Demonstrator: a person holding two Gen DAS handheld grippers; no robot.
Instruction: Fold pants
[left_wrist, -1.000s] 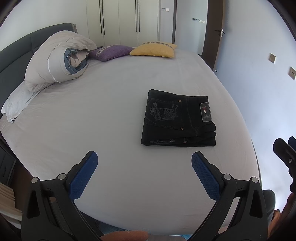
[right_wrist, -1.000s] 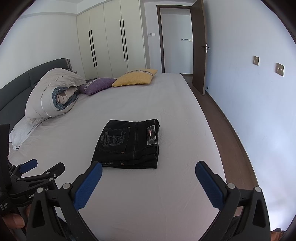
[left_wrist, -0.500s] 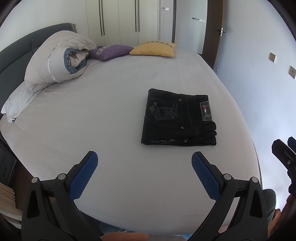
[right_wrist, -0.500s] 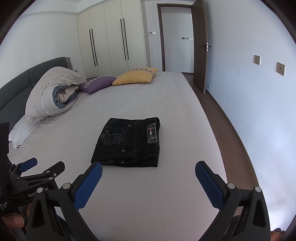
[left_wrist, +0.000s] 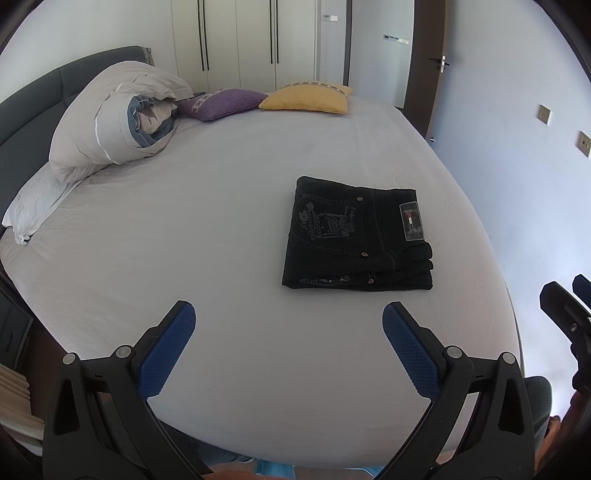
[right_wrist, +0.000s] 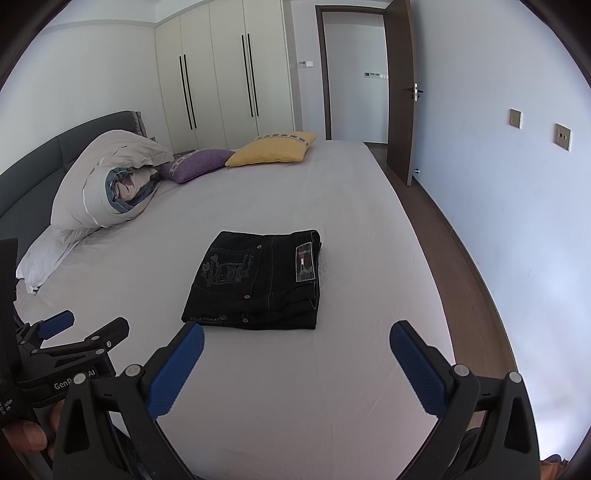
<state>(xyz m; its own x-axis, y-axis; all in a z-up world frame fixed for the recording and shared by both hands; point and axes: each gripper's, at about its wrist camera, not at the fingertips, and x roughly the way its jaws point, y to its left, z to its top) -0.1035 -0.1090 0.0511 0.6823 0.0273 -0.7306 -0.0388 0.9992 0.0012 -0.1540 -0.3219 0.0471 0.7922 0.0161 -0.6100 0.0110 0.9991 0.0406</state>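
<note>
Little had been moved since the earlier frames: only the right-wrist view had been shifted slightly, while the pants (left_wrist: 354, 236) had been left where they were, folded into a compact black stack on the bed (left_wrist: 207, 236). The left gripper (left_wrist: 288, 347) and right gripper (right_wrist: 297, 365) were held above the near edge, jaws spread wide and nothing gripped, apart from the pants.

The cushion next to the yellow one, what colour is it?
Purple, with a patterned band; the right wrist view shows it best.
</note>
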